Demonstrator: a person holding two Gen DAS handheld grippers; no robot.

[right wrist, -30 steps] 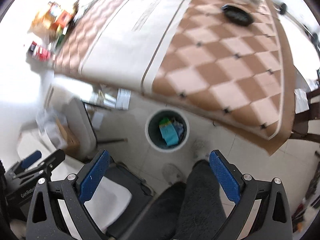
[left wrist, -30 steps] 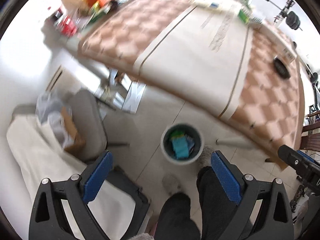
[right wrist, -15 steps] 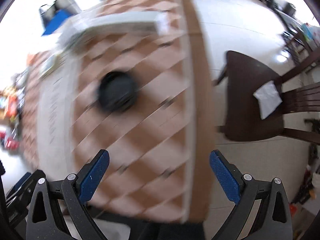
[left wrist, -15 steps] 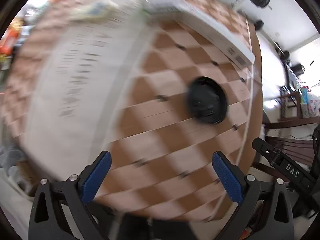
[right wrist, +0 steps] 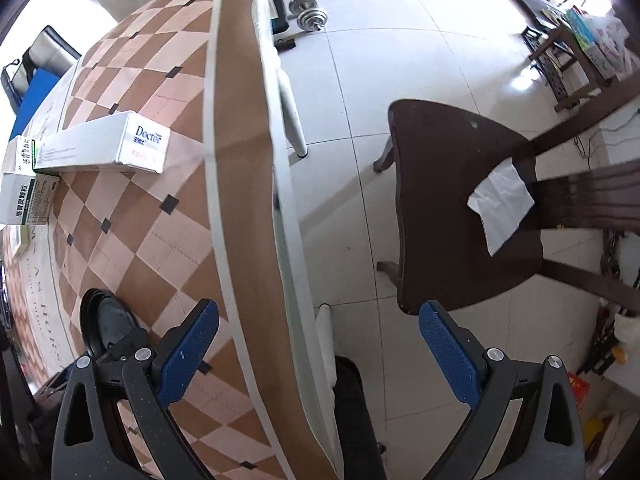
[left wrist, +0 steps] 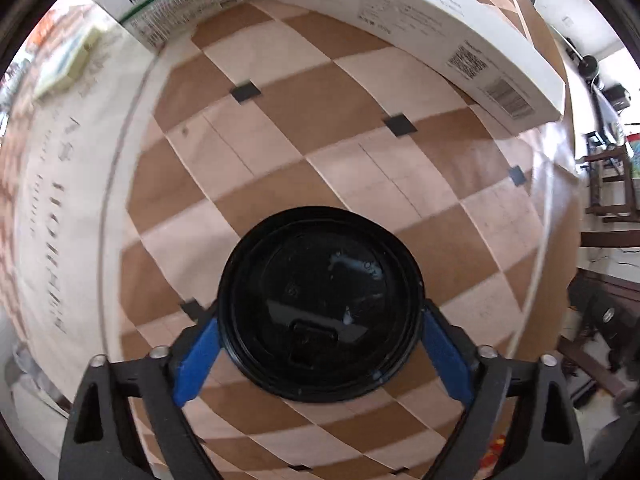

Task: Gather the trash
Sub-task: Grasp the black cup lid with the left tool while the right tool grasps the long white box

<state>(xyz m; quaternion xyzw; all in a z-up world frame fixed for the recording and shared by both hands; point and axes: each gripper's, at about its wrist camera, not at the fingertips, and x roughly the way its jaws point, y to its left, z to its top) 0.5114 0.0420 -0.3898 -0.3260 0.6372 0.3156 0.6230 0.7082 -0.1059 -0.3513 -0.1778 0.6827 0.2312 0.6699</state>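
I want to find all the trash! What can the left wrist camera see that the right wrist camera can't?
Only the left wrist view shows the left gripper, whose jaws have just been closing around the black lid, seen from above. Only the right wrist view shows the open right gripper, the dark chair and the white tissue on its seat. Both show the lid, the checkered table and the long white box.

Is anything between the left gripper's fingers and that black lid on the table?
Nothing visible. The left gripper straddles the black lid, its jaws just closing in, a blue pad at each side of the rim on the checkered table. Actual contact is unclear.
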